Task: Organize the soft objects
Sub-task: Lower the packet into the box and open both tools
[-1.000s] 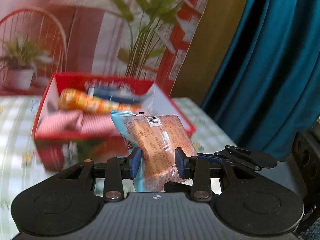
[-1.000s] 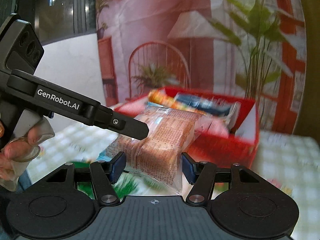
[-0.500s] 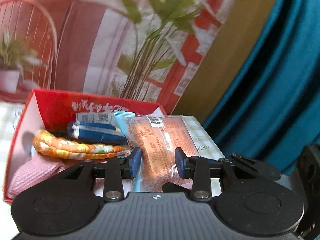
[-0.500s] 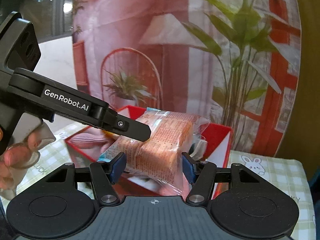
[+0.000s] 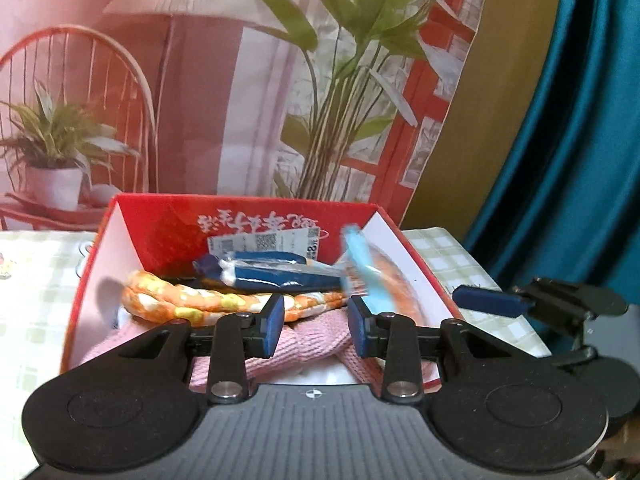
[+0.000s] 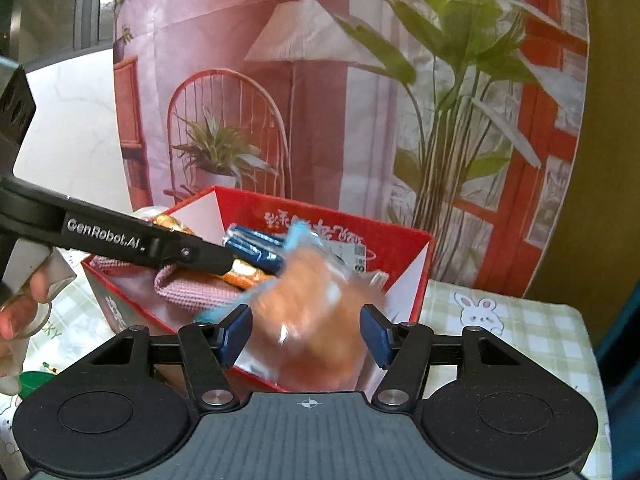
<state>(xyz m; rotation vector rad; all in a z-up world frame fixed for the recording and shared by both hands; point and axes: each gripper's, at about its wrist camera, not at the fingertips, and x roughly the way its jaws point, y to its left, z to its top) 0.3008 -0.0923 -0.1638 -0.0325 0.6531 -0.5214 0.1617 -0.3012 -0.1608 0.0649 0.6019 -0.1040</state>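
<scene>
Your left gripper [image 5: 316, 328] is hanging over the near edge of the red box [image 5: 256, 216], its jaws standing partly apart and gripping nothing. Between the pads only the pink cloth [image 5: 312, 344] is showing, lying in the box bottom.

The snack packet [image 5: 372, 276] is sitting inside the box at about 2 o'clock from those pads. It is leaning against the right wall, and it is blurred. At 11 o'clock an orange roll [image 5: 192, 300] is lying across the cloth. A blue packet [image 5: 276, 274] is resting on top of the roll, at 12 o'clock. One finger [image 5: 488, 305] of your right gripper is showing at 3 o'clock, over the checked tablecloth [image 5: 32, 280] outside the box wall.

In the right wrist view, your right gripper [image 6: 306, 334] is pointing down into the box [image 6: 404, 240] with its jaws about half open. The packet [image 6: 316, 312] is appearing between the pads as an orange smear. Because it is so blurred, you are not getting a clear answer on whether the pads are pressing on it. A left finger [image 6: 200, 256] is reaching across from 9 o'clock over the cloth, and your left hand [image 6: 20, 312] is showing at the frame edge.
</scene>
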